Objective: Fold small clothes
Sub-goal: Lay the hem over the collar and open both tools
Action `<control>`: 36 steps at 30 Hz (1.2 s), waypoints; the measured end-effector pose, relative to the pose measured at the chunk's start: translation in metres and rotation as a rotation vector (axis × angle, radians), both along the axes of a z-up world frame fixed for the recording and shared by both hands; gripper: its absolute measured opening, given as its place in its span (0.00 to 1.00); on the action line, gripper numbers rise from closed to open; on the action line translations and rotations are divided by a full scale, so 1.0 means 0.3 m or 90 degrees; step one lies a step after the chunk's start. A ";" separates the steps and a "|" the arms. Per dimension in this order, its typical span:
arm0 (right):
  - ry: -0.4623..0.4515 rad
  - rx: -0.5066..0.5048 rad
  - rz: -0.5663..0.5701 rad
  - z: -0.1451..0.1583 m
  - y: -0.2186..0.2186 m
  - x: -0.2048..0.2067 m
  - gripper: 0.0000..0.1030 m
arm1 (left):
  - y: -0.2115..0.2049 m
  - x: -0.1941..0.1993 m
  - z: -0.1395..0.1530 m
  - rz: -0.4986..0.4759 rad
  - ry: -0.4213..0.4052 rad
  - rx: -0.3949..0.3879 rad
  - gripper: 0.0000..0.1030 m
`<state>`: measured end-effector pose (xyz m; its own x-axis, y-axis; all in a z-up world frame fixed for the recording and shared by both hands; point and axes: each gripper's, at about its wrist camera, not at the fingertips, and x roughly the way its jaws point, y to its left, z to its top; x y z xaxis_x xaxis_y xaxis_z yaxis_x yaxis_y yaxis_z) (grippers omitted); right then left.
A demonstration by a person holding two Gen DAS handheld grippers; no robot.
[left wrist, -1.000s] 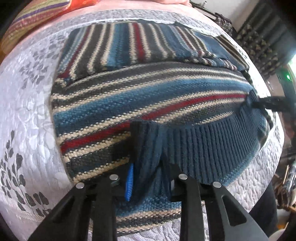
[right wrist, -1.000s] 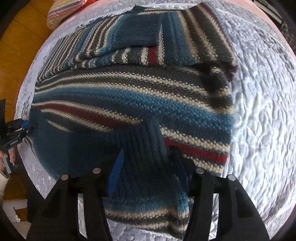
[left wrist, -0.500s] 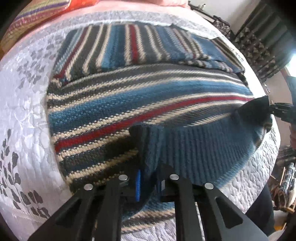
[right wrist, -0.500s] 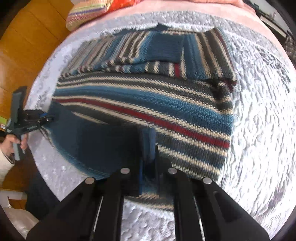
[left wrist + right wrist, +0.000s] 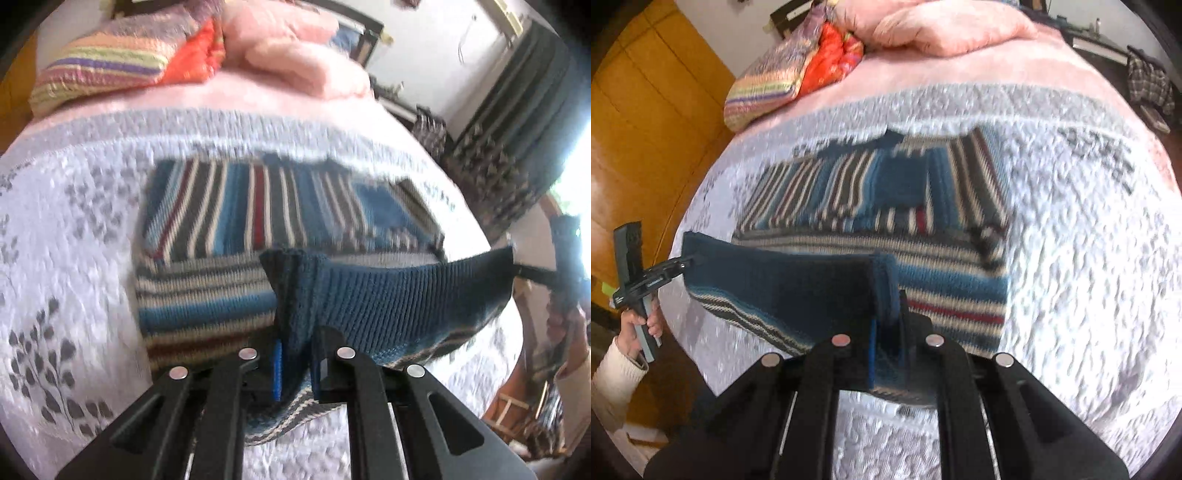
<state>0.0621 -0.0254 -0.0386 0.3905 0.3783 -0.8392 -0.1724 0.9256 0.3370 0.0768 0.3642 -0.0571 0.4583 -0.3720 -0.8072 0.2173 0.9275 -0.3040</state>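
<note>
White quilted bedding (image 5: 74,221) carries the striped blue knitted sweater (image 5: 229,221), its ribbed hem (image 5: 399,295) lifted clear. That hem is pinched at both corners by the left gripper (image 5: 295,354) and right gripper (image 5: 886,332). Judged mid-fold, the hem is next to be carried forward evenly towards the collar.

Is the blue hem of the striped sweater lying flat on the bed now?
No, both grippers hold the hem lifted above the sweater.
</note>
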 end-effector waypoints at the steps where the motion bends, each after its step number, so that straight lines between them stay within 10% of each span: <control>1: -0.005 0.002 -0.005 0.014 -0.005 0.023 0.08 | -0.001 0.031 0.026 0.006 -0.015 0.002 0.10; 17: -0.051 -0.063 -0.061 0.097 0.066 0.532 0.08 | 0.004 0.450 0.090 0.070 -0.093 0.041 0.10; 36: 0.080 -0.143 -0.099 -0.357 0.126 0.929 0.08 | 0.020 0.765 -0.318 0.120 0.030 0.097 0.21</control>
